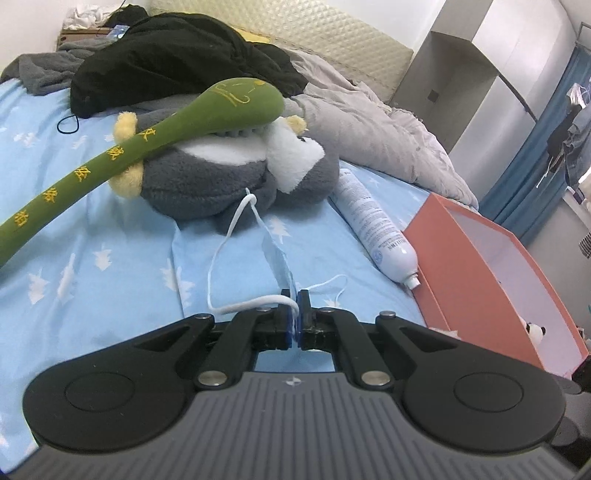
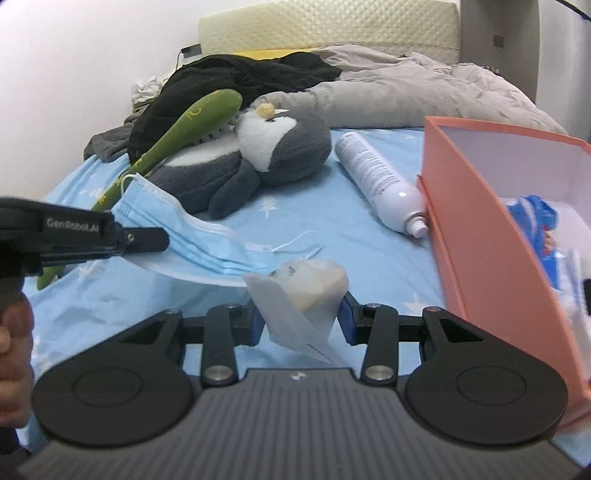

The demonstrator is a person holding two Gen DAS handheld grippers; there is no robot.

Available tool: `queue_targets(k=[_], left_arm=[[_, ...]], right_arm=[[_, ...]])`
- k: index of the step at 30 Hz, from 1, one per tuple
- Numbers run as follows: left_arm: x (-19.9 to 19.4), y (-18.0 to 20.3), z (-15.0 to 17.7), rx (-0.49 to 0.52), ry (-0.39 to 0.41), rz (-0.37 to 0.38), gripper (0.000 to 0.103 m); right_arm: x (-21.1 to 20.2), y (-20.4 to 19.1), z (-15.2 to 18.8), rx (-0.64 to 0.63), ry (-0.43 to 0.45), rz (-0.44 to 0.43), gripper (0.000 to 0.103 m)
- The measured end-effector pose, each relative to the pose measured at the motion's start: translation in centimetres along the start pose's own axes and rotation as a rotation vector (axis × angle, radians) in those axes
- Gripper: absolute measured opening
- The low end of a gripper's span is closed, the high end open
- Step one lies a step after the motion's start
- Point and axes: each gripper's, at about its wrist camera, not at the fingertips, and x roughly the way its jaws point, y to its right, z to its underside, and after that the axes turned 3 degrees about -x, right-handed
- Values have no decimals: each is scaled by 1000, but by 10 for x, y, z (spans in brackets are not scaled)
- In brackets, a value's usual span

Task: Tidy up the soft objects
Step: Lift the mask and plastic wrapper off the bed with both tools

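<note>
At about nine o'clock in the right wrist view, the left tongs [image 2: 162,238] reach in from the edge, black, with a person's hand [image 2: 13,332] behind them. Their jaws are pinched fully together on the blue face mask [image 2: 207,240], a thin pleated sheet with white edging and white ear loops, which hangs off the bed. In the left wrist view the same left tongs [image 1: 294,295] show the mask [image 1: 277,258] edge-on, rising toward twelve o'clock, a loop draped over one link.

The bed sheet [image 2: 314,229] is light blue with small white tree shapes. At ten to eleven o'clock lies a long green plush stick [image 2: 184,129], smooth, with yellow embroidered characters, its rounded head resting on a grey and white plush penguin [image 2: 273,147] of fleecy pile with yellow tufts. Behind them sit a crumpled black garment [image 2: 240,77] and a rumpled grey quilt [image 2: 388,88], with a quilted cream headboard [image 2: 325,29] at twelve o'clock.

At six o'clock the right tongs [image 2: 301,317] stand partly open, their blue pads pressing on a translucent white pouch [image 2: 306,291], crinkled, with something pale and lumpy inside.

At one o'clock a glossy white spray can [image 2: 380,177] lies on its side, nozzle touching the salmon-pink box [image 2: 480,240]. The box is stiff, flat-walled card, white inside, at three o'clock, and holds blue and white packets [image 2: 535,221].
</note>
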Motion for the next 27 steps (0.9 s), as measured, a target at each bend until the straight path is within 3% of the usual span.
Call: queue_targets(k=[15, 27], left_arm=[[-58, 51, 12, 88, -6, -13, 2], [-95, 105, 7, 124, -35, 45, 2]], right_arm=[[-61, 9, -9, 41, 32, 8, 43], [-114, 21, -31, 91, 42, 31, 43]])
